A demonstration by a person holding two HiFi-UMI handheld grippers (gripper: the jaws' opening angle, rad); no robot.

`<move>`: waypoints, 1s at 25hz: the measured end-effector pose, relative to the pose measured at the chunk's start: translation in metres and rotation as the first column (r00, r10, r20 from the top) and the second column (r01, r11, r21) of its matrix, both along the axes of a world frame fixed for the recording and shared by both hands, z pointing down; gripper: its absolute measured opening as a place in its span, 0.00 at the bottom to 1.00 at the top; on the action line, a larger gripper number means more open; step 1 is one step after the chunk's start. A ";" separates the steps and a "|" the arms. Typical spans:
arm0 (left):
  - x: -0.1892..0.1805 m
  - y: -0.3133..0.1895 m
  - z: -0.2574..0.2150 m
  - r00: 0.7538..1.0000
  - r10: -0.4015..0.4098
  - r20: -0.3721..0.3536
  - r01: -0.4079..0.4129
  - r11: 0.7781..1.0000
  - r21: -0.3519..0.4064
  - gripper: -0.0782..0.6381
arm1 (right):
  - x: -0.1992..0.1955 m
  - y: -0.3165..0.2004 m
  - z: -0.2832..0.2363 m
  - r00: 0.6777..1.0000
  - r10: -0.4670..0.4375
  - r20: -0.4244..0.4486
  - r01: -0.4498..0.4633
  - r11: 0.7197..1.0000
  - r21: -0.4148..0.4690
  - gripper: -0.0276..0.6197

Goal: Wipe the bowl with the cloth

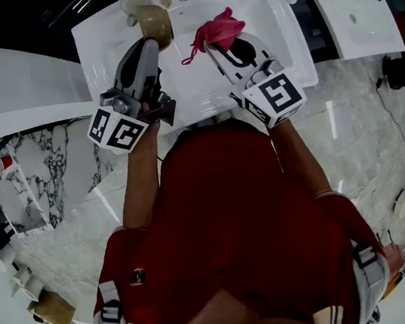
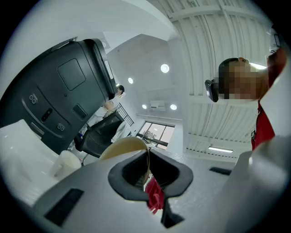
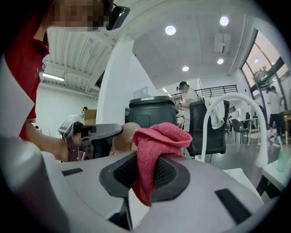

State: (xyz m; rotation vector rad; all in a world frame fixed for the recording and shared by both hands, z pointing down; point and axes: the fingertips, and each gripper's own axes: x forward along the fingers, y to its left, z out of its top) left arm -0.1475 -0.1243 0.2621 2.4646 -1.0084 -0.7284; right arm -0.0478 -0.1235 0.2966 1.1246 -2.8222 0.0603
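Note:
A tan bowl [image 1: 155, 23] is held on edge over the white sink [image 1: 202, 86], its rim pinched in my left gripper [image 1: 150, 44]. In the left gripper view the bowl's thin wall [image 2: 129, 146] runs between the jaws, with a bit of red cloth [image 2: 154, 198] showing beyond. My right gripper [image 1: 213, 48] is shut on the red cloth [image 1: 218, 29], which bunches up just right of the bowl without touching it. The right gripper view shows the cloth [image 3: 157, 145] draped over the jaws, the bowl [image 3: 125, 136] and the left gripper [image 3: 93, 134] to the left.
A white tap fitting [image 1: 132, 2] stands at the sink's back behind the bowl. A curved white counter [image 1: 17, 83] lies left. A second white basin [image 1: 355, 8] sits at the right. Marble-pattern floor [image 1: 357, 136] surrounds the sink. A white arched pipe [image 3: 236, 118] rises at the right.

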 end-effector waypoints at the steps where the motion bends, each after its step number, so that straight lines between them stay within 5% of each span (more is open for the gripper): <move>1: 0.002 0.000 -0.001 1.000 0.000 0.003 0.000 1.000 0.000 0.14 | 0.001 0.001 -0.001 1.000 -0.012 0.007 0.012 1.000 -0.005 0.13; 25: 0.019 0.005 0.010 1.000 0.010 0.027 -0.009 0.999 -0.054 0.14 | 0.013 0.018 -0.055 0.985 -0.139 0.097 0.127 0.984 0.126 0.13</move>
